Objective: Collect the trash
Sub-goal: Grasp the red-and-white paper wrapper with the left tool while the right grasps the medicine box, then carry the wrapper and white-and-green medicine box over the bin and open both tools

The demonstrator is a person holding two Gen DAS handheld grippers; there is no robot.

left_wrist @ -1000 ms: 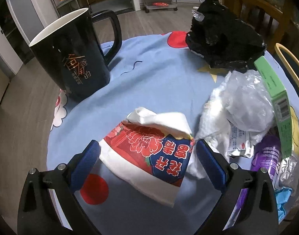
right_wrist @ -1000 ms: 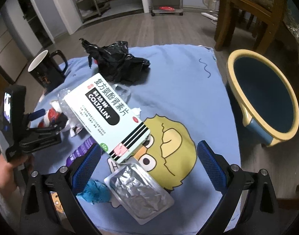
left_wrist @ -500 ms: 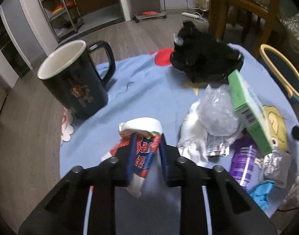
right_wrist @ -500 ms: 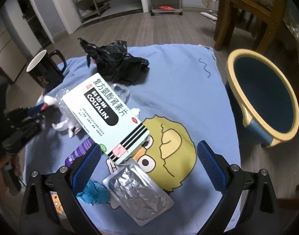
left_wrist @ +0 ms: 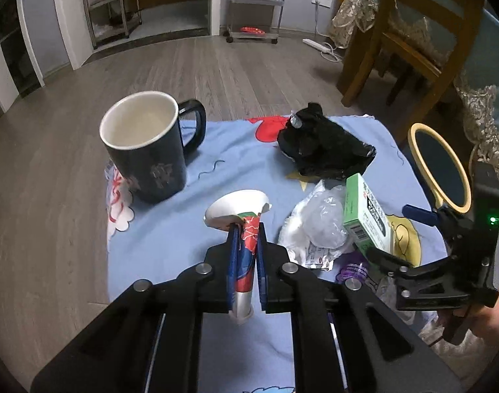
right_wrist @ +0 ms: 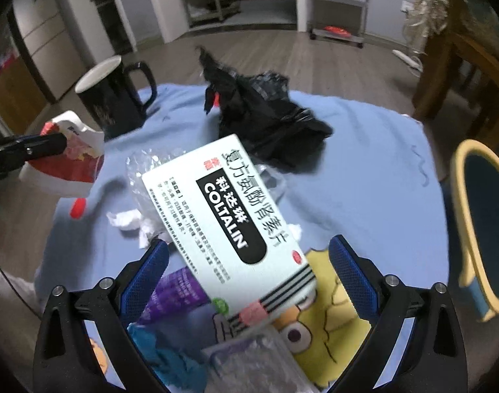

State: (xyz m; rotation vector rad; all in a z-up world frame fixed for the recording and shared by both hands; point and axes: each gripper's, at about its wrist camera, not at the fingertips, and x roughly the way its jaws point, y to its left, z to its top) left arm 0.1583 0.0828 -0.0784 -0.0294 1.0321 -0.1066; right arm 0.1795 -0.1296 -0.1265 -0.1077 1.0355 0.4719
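A crushed red-and-white paper cup point(left_wrist: 238, 208) is pinched flat in my left gripper point(left_wrist: 246, 229), which is shut on it and holds it above the blue tablecloth point(left_wrist: 236, 163). From the right wrist the cup point(right_wrist: 69, 167) hangs at the far left. My right gripper point(right_wrist: 249, 245) is open, its blue pads on either side of and above a white-and-green medicine box point(right_wrist: 229, 216); nothing is between the pads. The box leans on clear plastic wrap point(left_wrist: 321, 219). A crumpled black plastic bag point(right_wrist: 265, 114) lies behind it.
A black mug point(left_wrist: 148, 150) stands at the table's far left. A purple tube point(right_wrist: 174, 291), a foil blister pack point(right_wrist: 259, 357) and a teal scrap point(right_wrist: 164, 353) lie near the front edge. A yellow-rimmed bin point(right_wrist: 458, 163) stands off the right side, beside a wooden chair.
My left gripper closed on the paper cup, squashing it flat, and rose with it off the cloth. My right gripper slid left until the medicine box lay between its pads.
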